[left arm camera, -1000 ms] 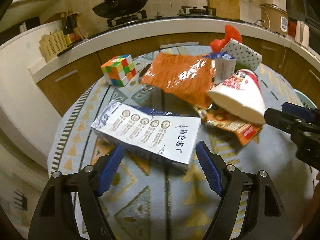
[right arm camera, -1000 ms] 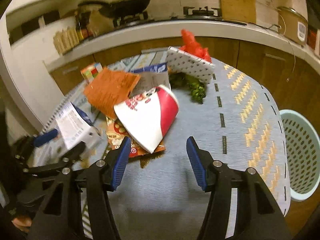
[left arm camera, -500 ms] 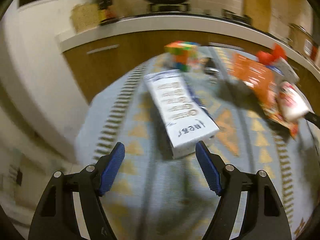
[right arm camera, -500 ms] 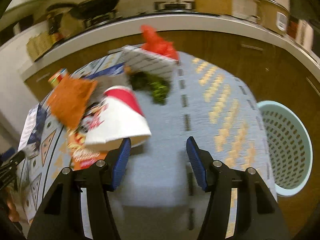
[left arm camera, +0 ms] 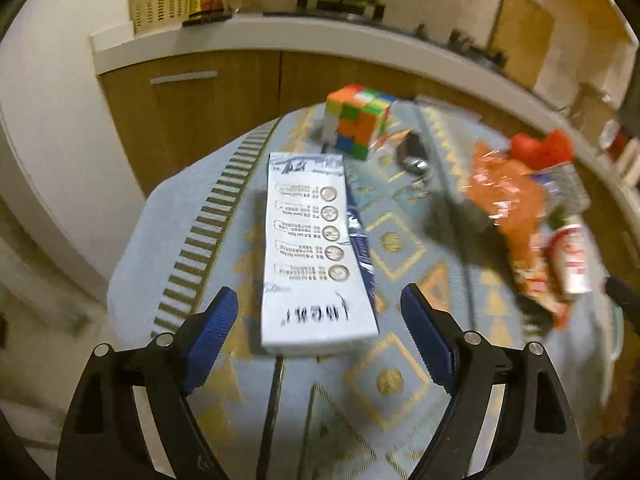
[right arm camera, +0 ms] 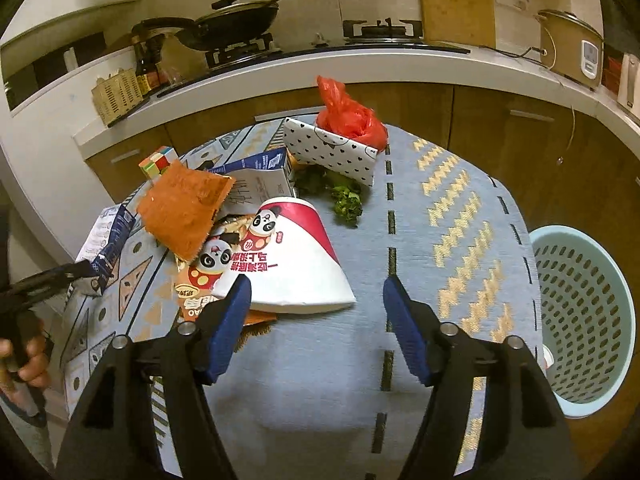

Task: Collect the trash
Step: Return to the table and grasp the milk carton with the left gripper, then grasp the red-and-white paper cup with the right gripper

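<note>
Right wrist: bare cloth [right arm camera: 400, 208] between paper cup [right arm camera: 296, 256] and basket [right arm camera: 584, 320].

Left tool [left arm camera: 320, 312] and right tool [right arm camera: 316, 312], jaws just widened, empty.

Carton [left arm camera: 316, 256] print blurred; basket [right arm camera: 582, 320] cut by frame edge.

Round table [right arm camera: 460, 216] under a blue patterned cloth. Ahead of the left gripper [left arm camera: 318, 320], 1 white carton [left arm camera: 316, 256] lies flat, lengthwise; 1 colour cube [left arm camera: 358, 126] beyond it. Ahead of the right gripper [right arm camera: 316, 312], 1 flattened paper cup [right arm camera: 292, 256] over snack wrappers [right arm camera: 192, 292]; beyond, green scraps [right arm camera: 344, 200] and a dotted box [right arm camera: 332, 152].
</note>
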